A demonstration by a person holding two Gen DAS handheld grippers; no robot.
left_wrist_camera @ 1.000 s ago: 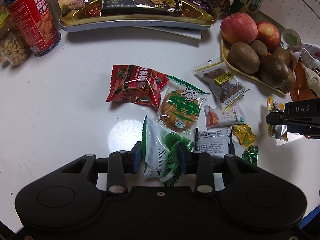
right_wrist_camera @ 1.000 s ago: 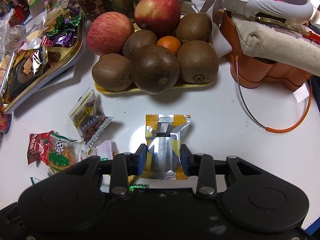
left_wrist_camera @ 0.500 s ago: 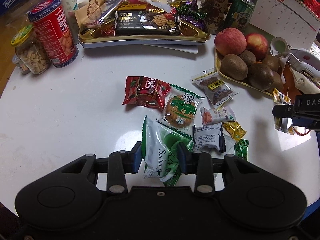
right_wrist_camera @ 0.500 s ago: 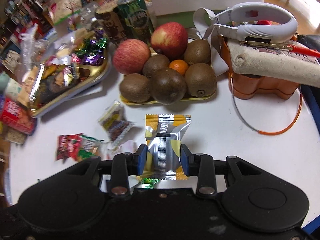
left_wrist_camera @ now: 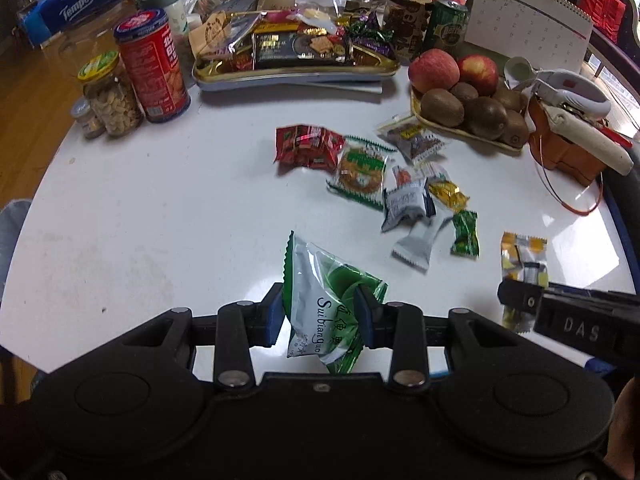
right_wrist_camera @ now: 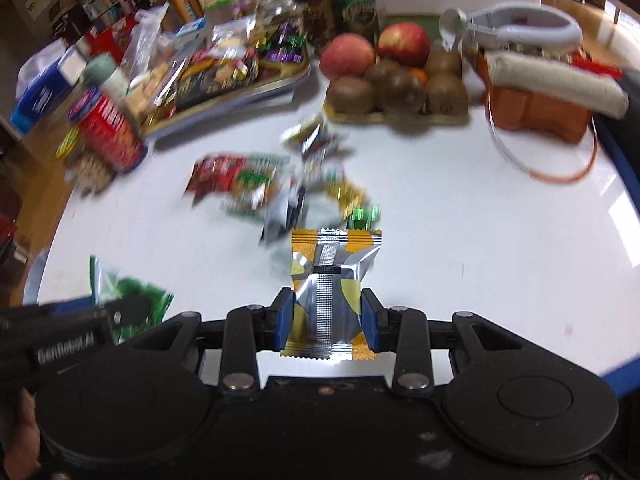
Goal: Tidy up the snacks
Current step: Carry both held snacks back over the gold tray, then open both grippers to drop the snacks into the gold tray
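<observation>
White tabletop (left_wrist_camera: 152, 208) fills the left wrist view, with a crowded shelf-lined room behind it. The left gripper (left_wrist_camera: 319, 317) clamps a green-and-white snack packet (left_wrist_camera: 324, 300) between its blue pads, lifted off the surface. Loose snacks lie in a cluster at mid-table: a red packet (left_wrist_camera: 306, 146), a green-edged biscuit packet (left_wrist_camera: 362, 168) touching it, and a small green candy (left_wrist_camera: 465, 234) nearby. At the far edge sit a gold tray (left_wrist_camera: 296, 73) heaped with snacks, a red can (left_wrist_camera: 152, 66) beside a jar of nuts (left_wrist_camera: 112, 96), and a fruit tray (left_wrist_camera: 468, 130) with apples and kiwis. Low on the right, the right gripper (left_wrist_camera: 520, 302) holds a yellow-and-silver packet (left_wrist_camera: 523, 256).

Blurred by motion, the right wrist view shows the same table (right_wrist_camera: 460, 232). The right gripper (right_wrist_camera: 328, 322) pinches the yellow-and-silver packet (right_wrist_camera: 334, 280) by its sides, above the table. The left gripper (right_wrist_camera: 120, 312) shows at lower left, the green-and-white snack packet (right_wrist_camera: 132, 292) in it.
</observation>
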